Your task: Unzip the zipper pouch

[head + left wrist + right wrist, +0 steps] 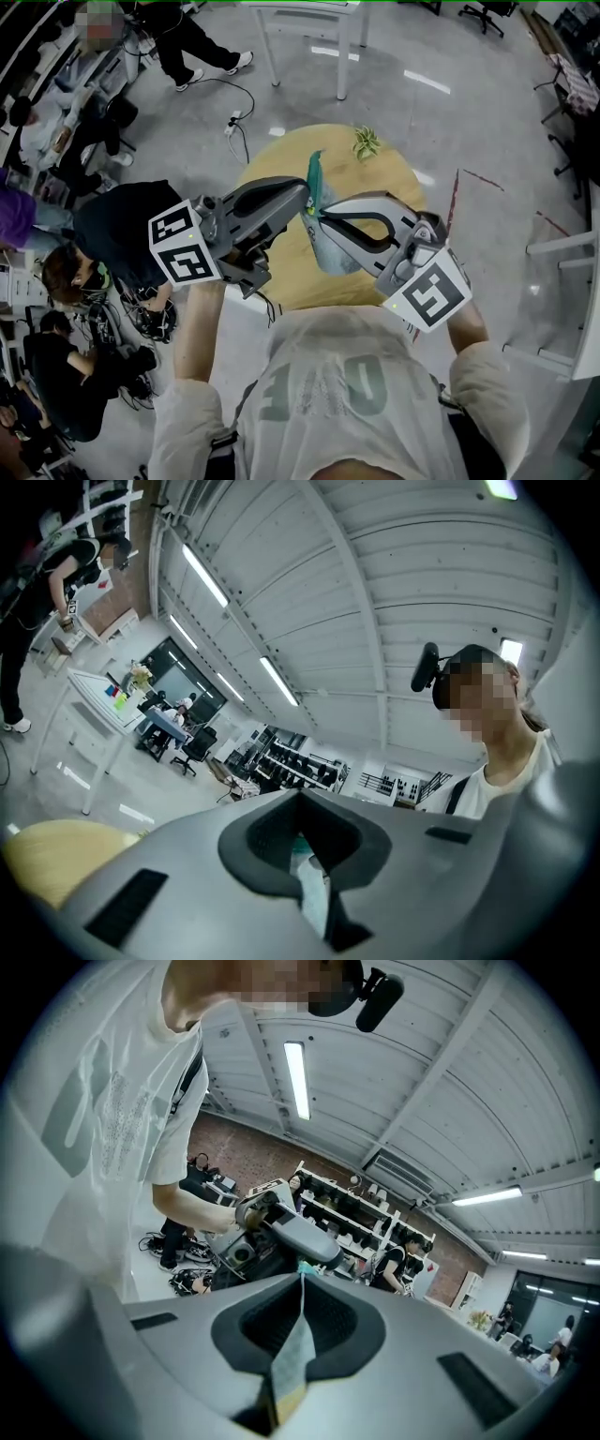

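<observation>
The zipper pouch (pixel 330 251) hangs above the round wooden table (pixel 281 281) between both grippers; its body is pale and see-through, and a teal top edge (pixel 314 176) sticks up. My left gripper (pixel 306 200) comes in from the left and is shut on that teal top. In the left gripper view a thin teal-and-white strip (pixel 310 892) lies pinched in the jaws (pixel 305 855). My right gripper (pixel 324 212) meets it from the right and is shut on the pouch's edge, seen as a grey-green strip (pixel 292 1358) in the right gripper view.
A small green sprig (pixel 366 142) lies at the table's far edge. White table legs (pixel 343 56) stand beyond it, and a power strip with cable (pixel 234 120) lies on the floor. Several people sit at the left (pixel 66 272).
</observation>
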Available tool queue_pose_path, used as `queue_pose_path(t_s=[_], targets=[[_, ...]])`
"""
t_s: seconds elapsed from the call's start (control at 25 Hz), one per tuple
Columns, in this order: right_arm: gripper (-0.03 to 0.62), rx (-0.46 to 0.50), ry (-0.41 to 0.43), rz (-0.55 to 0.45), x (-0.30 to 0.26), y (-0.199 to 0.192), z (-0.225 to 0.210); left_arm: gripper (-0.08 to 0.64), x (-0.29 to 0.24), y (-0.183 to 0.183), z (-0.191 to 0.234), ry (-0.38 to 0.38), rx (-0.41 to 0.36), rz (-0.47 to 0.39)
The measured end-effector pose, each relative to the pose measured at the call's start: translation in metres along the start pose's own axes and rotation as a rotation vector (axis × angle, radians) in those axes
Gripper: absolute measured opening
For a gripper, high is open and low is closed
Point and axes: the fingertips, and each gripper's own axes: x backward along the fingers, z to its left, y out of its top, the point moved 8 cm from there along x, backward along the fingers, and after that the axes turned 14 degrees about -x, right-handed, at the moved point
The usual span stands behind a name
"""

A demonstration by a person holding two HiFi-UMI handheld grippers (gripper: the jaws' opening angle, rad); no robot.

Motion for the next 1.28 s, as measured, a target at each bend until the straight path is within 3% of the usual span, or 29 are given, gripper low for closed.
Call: queue_pose_path(t_s=[0.2, 0.6, 1.04, 1.28], targets=[[0.035, -0.104, 0.074, -0.056, 0.004, 0.002, 0.011, 0.025, 0.011, -0.008, 0.018, 0.113, 0.014, -0.019], [0.035, -0.186, 0.140, -0.065, 0.004, -0.002, 0.027, 0.025, 0.042, -0.024, 0.079, 0.358, -0.011, 0.017], [0.035, -0.230, 0.097, -0.048, 0.005, -0.013, 0.025, 0.026, 0.040, -0.034, 0.089, 0.422, -0.023, 0.011], [0.035, -0.256, 0.064, -0.086, 0.006, -0.012, 0.015, 0.028, 0.036, -0.025, 0.086, 0.512, -0.136, 0.035]])
